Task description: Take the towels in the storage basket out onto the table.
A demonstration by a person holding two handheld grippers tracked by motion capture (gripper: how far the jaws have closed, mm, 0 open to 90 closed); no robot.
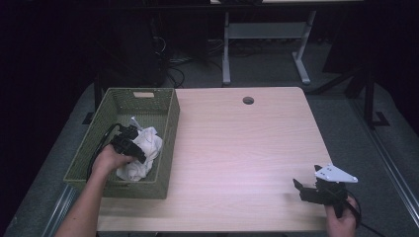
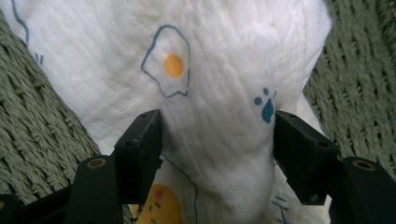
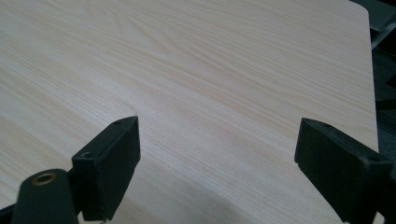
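A white cloth point(image 1: 144, 154) printed with a fried egg and blue drops point(image 2: 215, 70) lies bunched inside a green woven basket point(image 1: 170, 133) at the table's left side. My left gripper point(image 1: 138, 145) reaches down into the basket. Its jaws stand on either side of a raised fold of the cloth point(image 2: 217, 130), and both pads touch the fabric. Near the front right corner of the table my right gripper point(image 1: 306, 177) hovers low with its jaws wide apart. Between them I see bare light wood point(image 3: 217, 140).
The light wooden table point(image 1: 237, 138) has a round cable hole point(image 1: 248, 100) near its far edge. The basket's woven wall point(image 2: 42, 126) rises close on both sides of the cloth. Beyond the table stand a desk frame point(image 1: 267, 44) and cables on a dark floor.
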